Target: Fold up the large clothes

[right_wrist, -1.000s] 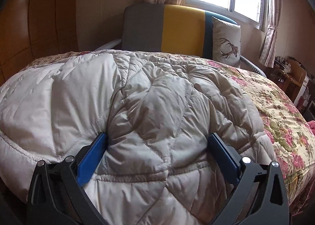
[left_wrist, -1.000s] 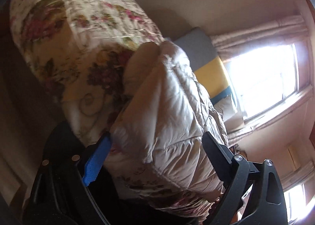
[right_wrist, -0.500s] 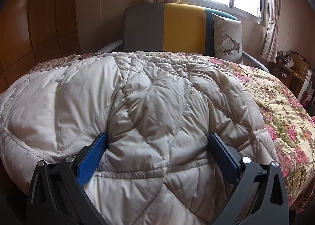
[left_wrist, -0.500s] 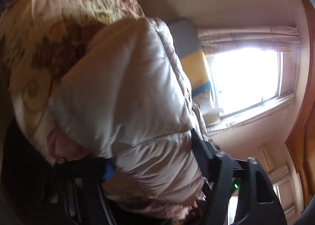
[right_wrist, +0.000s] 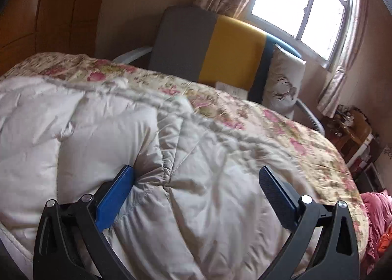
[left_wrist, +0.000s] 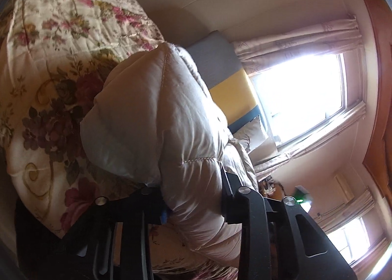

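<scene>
Two grippers were on the quilted beige down coat (right_wrist: 186, 182), which lay across the floral bedspread (right_wrist: 281, 128) and filled the lower half of both views. My left gripper (left_wrist: 193, 196) had just been closing and was pinched narrow on a puffy fold at lower centre. My right gripper (right_wrist: 193, 182) stood wide, its jaws straddling a seam without clamping. I judged the slick, springy padding could squirt free of the left pinch, leaving the fold lopsided.

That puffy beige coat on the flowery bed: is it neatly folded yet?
Not yet. The beige quilted coat lies bunched and rumpled on the floral bedspread, one bulging fold pinched in the left gripper.
</scene>
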Demonstrator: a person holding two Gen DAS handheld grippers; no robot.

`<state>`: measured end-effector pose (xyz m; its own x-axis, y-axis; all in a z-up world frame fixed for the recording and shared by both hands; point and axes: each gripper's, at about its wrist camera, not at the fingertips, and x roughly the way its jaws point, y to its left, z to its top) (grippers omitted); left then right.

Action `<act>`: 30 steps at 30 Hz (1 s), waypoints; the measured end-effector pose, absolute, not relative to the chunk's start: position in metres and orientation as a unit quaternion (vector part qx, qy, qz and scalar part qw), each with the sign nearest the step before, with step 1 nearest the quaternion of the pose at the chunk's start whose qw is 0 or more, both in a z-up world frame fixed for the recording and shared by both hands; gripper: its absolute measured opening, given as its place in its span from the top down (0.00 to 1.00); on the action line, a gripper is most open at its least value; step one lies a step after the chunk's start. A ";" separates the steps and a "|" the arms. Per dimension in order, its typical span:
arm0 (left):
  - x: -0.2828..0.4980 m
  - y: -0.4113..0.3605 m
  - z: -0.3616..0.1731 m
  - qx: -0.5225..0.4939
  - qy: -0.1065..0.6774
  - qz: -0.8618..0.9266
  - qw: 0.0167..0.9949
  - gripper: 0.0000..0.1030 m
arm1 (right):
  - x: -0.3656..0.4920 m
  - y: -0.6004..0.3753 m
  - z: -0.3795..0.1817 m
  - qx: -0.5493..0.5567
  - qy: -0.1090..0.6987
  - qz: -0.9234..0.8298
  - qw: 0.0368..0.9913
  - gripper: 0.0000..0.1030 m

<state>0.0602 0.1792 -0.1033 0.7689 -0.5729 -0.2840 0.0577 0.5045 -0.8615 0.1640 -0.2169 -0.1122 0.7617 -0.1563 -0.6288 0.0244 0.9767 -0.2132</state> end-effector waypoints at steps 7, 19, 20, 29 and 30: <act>0.084 0.182 -0.123 -0.519 0.274 -0.187 0.788 0.14 | 0.159 -0.226 -0.124 -0.075 0.323 -0.047 0.942 0.02; 0.074 0.160 -0.025 -0.383 0.214 -0.263 0.859 0.78 | 0.158 -0.204 -0.123 -0.104 0.331 -0.081 0.935 0.02; 0.068 0.151 -0.008 -0.351 0.203 -0.275 0.872 0.78 | 0.159 -0.198 -0.123 -0.106 0.332 -0.082 0.934 0.02; 0.059 0.091 0.035 -0.219 0.184 -0.294 0.912 0.78 | 0.164 -0.200 -0.122 -0.087 0.345 -0.047 0.933 0.02; 0.057 0.091 0.037 -0.215 0.182 -0.290 0.915 0.78 | 0.156 -0.206 -0.115 -0.075 0.339 -0.047 0.937 0.02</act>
